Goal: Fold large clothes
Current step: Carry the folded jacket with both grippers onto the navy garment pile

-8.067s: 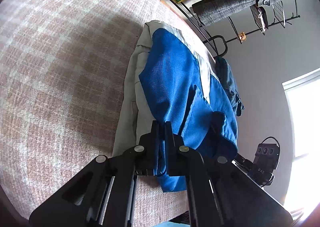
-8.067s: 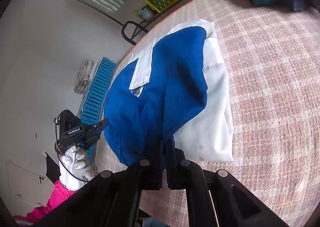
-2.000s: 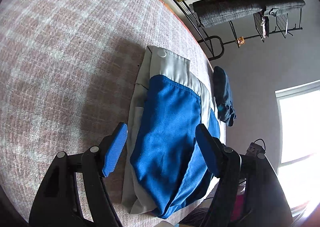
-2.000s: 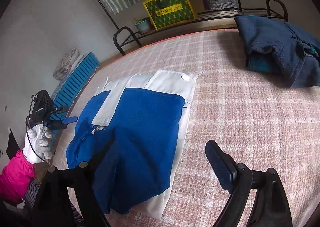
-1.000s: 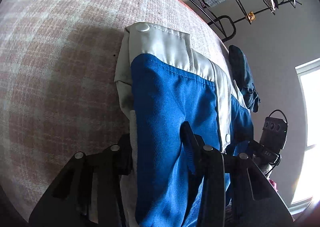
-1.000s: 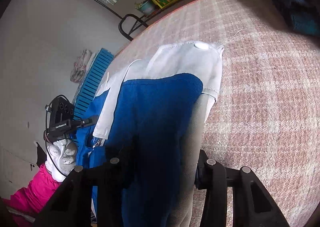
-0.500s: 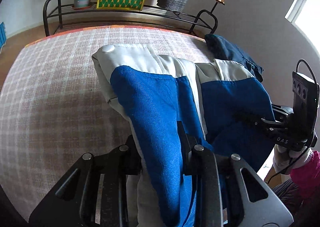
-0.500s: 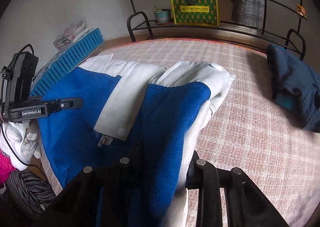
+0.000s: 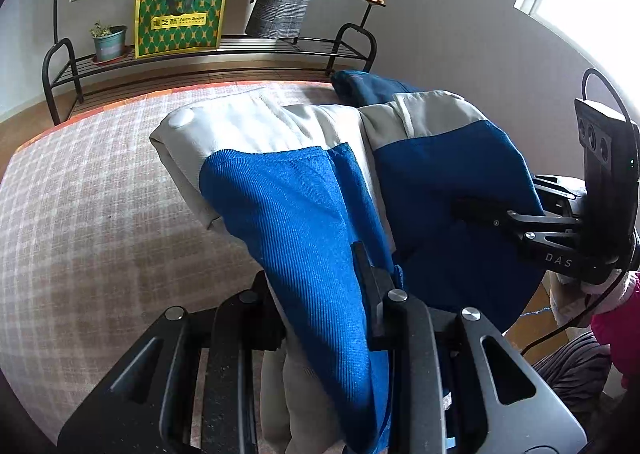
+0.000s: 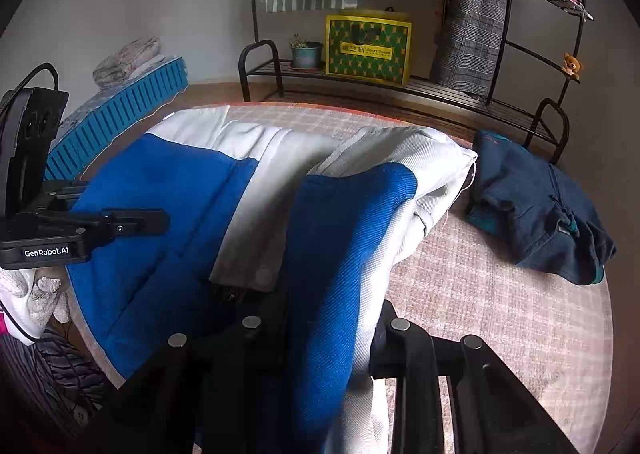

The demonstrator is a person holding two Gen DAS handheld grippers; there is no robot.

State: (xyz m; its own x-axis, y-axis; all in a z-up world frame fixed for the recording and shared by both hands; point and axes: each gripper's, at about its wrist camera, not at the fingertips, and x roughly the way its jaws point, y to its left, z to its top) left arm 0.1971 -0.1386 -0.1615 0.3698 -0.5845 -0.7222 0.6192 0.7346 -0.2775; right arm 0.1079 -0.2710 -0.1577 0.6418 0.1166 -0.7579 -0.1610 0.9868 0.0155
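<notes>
Pink-and-white checked cloth covers the tabletop (image 9: 80,213), with a black metal rack (image 9: 200,61) behind its far edge carrying a green-and-yellow bag (image 9: 178,25) and a potted plant (image 9: 108,41). From the left wrist view, the left hand-held gripper (image 9: 320,286) points toward that far edge with its fingers clamped on a thick fold of the blue and white jacket (image 9: 288,205), the cloth bulging up between them and draping forward over the tabletop's middle. A white snap button (image 9: 180,118) shows on the jacket's pale collar part, toward the far edge. At the right, the right hand-held gripper (image 9: 476,211) comes in sideways, level with the jacket, its tip pressed into the blue cloth. A dark blue garment (image 9: 360,83) peeks out behind the jacket near the far edge.

From the right wrist view, the right hand-held gripper (image 10: 332,318) is likewise closed on a bunched fold of the jacket (image 10: 340,238), blue outside and white along the right, rising from between its fingers. The left hand-held gripper (image 10: 136,223) reaches in from the left edge of the tabletop (image 10: 500,314), held in a white-gloved hand (image 10: 36,294), its fingers lying against the blue panel. The dark blue garment (image 10: 536,205) lies crumpled near the tabletop's right edge, just beside the jacket's white corner. A blue slatted crate (image 10: 120,113) stands beyond the left edge
</notes>
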